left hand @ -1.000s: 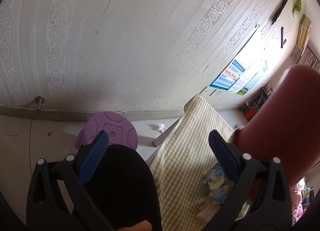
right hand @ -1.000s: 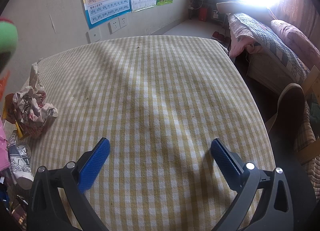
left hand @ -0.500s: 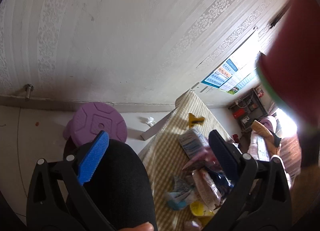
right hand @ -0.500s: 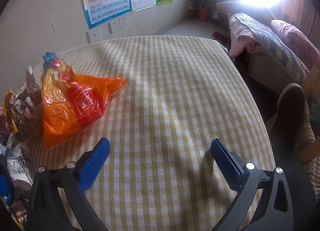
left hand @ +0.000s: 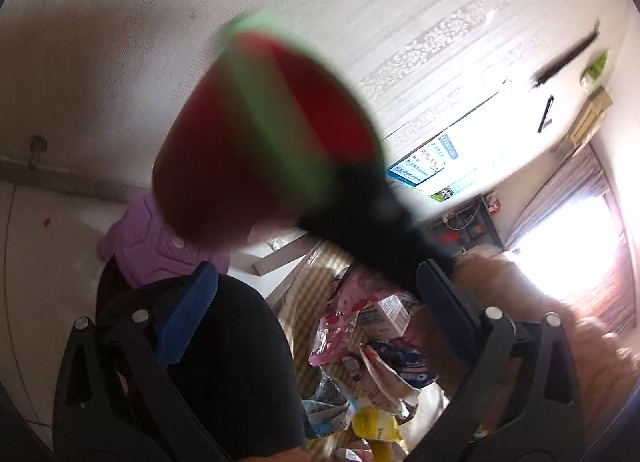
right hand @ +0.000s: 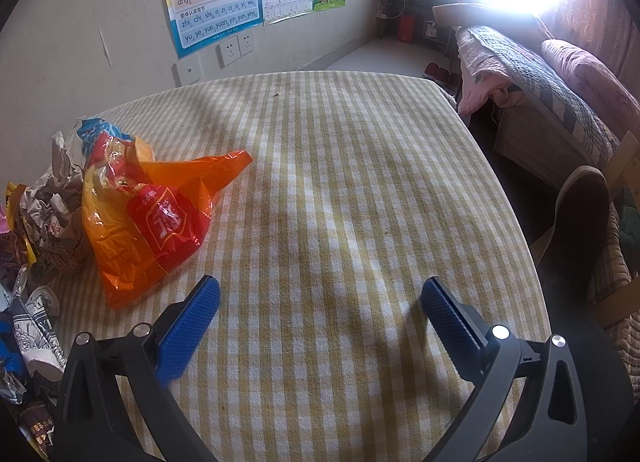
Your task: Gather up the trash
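Item: orange snack bag (right hand: pixel 152 217), crinkled plastic film with a red label, lying on the checked tablecloth (right hand: pixel 360 189). Position: ahead and to the left of the right gripper (right hand: pixel 320 314), near its left pad but not touching it.

Adjacent: crumpled brown paper (right hand: pixel 52 209), touching the bag on its far-left side; further wrappers (right hand: pixel 28 338) heaped at the left margin of the right wrist view.

Same heap, left wrist view: pink wrapper (left hand: pixel 344 314), small white carton (left hand: pixel 386 314), blue biscuit pack (left hand: pixel 404 362), yellow packet (left hand: pixel 374 428), all low between the pads of the left gripper (left hand: pixel 316 302).

Right gripper: jaws spread wide, nothing held, hovering over bare cloth.

Left gripper: jaws spread wide, nothing held, tilted toward the wall (left hand: pixel 360 1). A dark trouser knee (left hand: pixel 228 362) sits behind its left pad; a purple stool (left hand: pixel 156 246) beyond. A blurred red container with green rim (left hand: pixel 264 133) crosses above the gripper; a blurred hand (left hand: pixel 560 326) shows to its right. What the container is cannot be told.

Handling note: the step appears to be picking up the orange bag. Suggested: swing the right gripper left, straddle the gathered tail or a raised fold, not the flat face, and close firmly; the film looks slippery and light. Keep clear of the paper.
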`<action>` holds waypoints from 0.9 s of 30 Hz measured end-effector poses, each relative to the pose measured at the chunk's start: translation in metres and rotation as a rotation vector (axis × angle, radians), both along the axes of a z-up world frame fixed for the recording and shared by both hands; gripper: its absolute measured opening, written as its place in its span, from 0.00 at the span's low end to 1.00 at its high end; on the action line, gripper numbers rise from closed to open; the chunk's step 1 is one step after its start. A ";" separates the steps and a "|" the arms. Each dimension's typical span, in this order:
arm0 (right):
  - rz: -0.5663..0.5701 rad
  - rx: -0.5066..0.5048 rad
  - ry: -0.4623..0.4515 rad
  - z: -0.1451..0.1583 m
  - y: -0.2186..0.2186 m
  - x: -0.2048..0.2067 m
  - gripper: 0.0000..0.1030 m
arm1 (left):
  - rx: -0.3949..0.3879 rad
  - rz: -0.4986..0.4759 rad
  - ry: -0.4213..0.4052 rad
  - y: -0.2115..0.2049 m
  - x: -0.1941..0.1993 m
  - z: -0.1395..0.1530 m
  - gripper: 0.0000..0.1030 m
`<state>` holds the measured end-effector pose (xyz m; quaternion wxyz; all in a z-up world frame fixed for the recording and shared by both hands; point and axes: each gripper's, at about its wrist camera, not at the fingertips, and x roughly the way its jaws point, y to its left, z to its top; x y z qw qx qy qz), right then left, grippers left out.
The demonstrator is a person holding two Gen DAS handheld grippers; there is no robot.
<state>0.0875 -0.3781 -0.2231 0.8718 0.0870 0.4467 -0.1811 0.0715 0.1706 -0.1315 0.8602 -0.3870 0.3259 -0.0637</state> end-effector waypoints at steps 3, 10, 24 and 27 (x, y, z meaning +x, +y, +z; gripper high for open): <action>0.000 0.000 0.000 0.000 0.000 0.000 0.94 | -0.028 0.000 0.011 0.002 0.003 -0.004 0.95; 0.000 0.000 0.000 0.000 0.000 0.000 0.95 | -0.037 -0.003 0.024 0.003 0.006 -0.005 0.95; 0.001 0.000 -0.001 0.000 0.000 0.000 0.94 | 0.065 -0.006 0.065 -0.010 0.013 -0.001 0.95; 0.001 0.000 -0.001 0.000 0.000 0.000 0.95 | 0.132 -0.026 0.085 -0.022 0.017 0.003 0.95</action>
